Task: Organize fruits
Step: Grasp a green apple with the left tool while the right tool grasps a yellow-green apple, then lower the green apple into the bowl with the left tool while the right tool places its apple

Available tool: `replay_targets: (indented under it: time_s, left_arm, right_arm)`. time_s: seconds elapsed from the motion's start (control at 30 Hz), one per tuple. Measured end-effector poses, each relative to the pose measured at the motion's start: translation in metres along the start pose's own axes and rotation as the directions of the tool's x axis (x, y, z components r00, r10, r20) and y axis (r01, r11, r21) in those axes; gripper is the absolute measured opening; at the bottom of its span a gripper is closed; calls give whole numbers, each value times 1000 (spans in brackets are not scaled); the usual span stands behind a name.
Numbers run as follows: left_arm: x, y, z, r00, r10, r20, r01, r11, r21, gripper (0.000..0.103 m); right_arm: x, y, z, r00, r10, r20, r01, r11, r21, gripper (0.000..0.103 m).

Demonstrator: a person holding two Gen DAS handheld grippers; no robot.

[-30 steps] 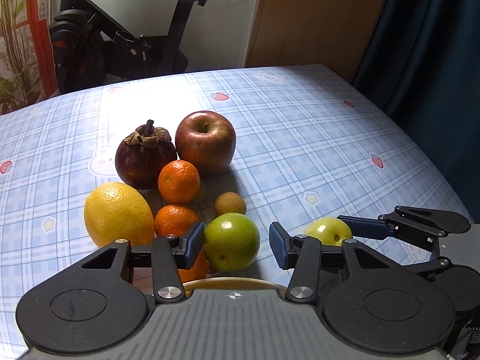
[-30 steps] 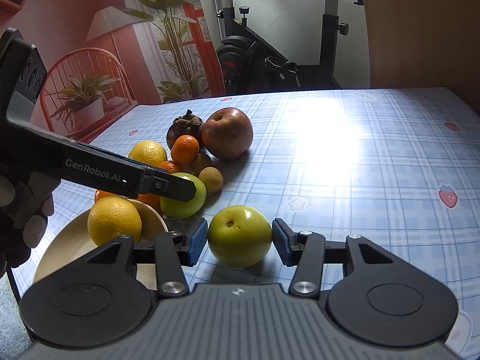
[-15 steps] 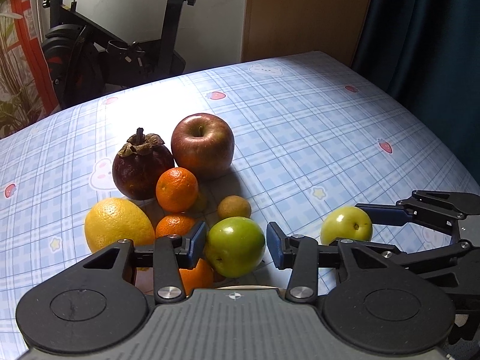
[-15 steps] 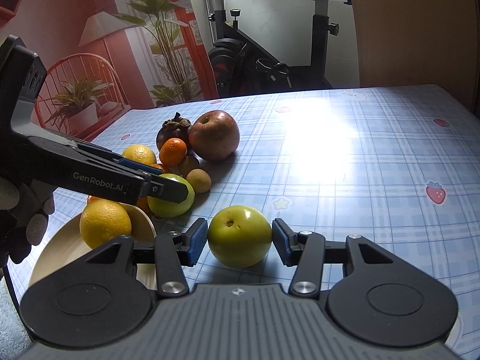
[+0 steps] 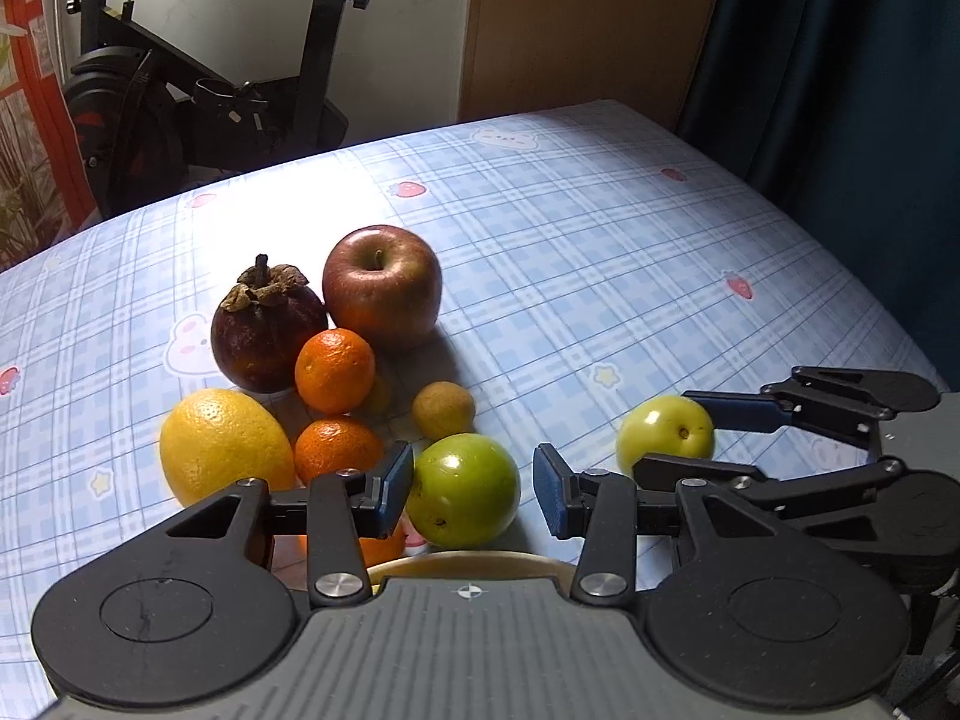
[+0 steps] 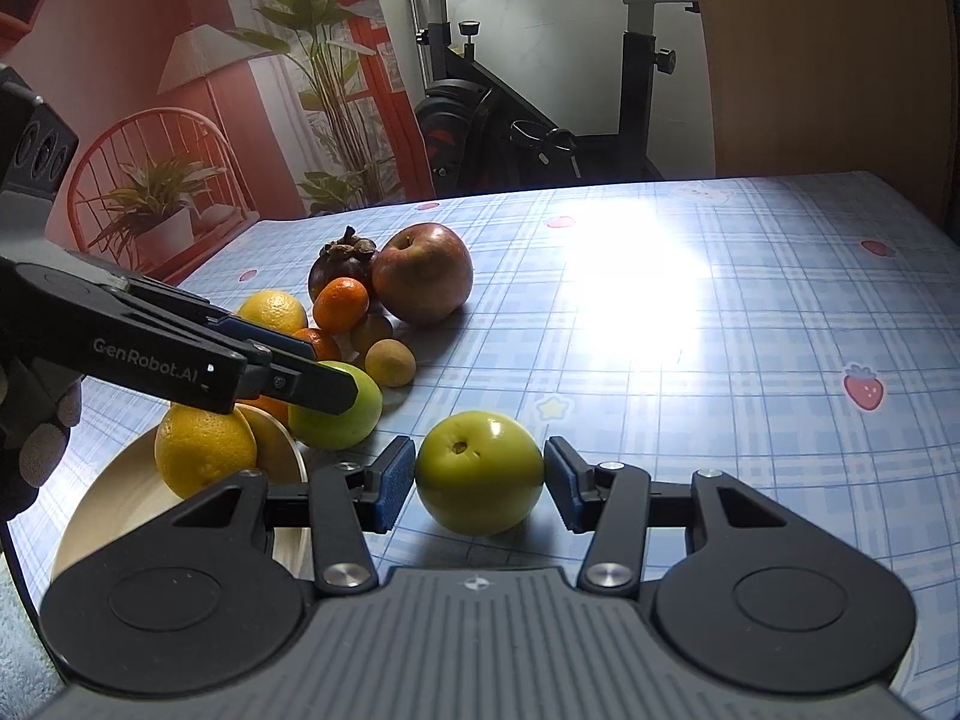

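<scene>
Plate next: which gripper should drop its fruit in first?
Probably left: the left gripper brackets a green apple right at the plate rim; the right gripper's fruit sits farther off.

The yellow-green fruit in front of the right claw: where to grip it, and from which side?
Grip the yellow-green fruit across its widest middle, from the near side, level with the table. It is round, and the right claw's pads already flank it.

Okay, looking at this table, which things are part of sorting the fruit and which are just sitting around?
Part of the job: left gripper around a green apple; right gripper around a yellow-green apple; plate holding an orange; red apple; mangosteen.

Just around: exercise bike; potted plant.
</scene>
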State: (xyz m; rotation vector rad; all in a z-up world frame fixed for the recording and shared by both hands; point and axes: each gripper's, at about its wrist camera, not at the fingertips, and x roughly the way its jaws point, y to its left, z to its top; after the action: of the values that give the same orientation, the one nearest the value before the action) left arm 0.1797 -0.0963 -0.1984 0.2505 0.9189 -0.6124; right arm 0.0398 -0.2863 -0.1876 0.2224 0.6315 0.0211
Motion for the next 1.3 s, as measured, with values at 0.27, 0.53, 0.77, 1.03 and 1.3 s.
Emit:
replay_targets:
  time_s: [0.27,0.53,0.77,1.03,1.3]
  left_arm:
    - [5,1,-1,999,42,-17,-42,999,19,47]
    - [6,-4,0,998,63,-5,-63,998,23,46]
    - [1,-8,-1,999,52,13,-52,998,23,46]
    - [-6,-16,0,999,42,31,-42,999,17,46]
    - [-27,-16,-6,997,36,70,-34,999,-21,46]
  right_arm:
    - [-1,0,0,1000,-1,1,1,1000,1,50]
    - [0,-1,-1,1000,-2,4,2,1000,-2,50]
    - [-1,-1,-1,1000,2,7,-2,1000,10,50]
    - [-2,0,-1,1000,-2,9,2,1000,8,50]
    - [-11,3,3,999,11,37,-12,1000,11,50]
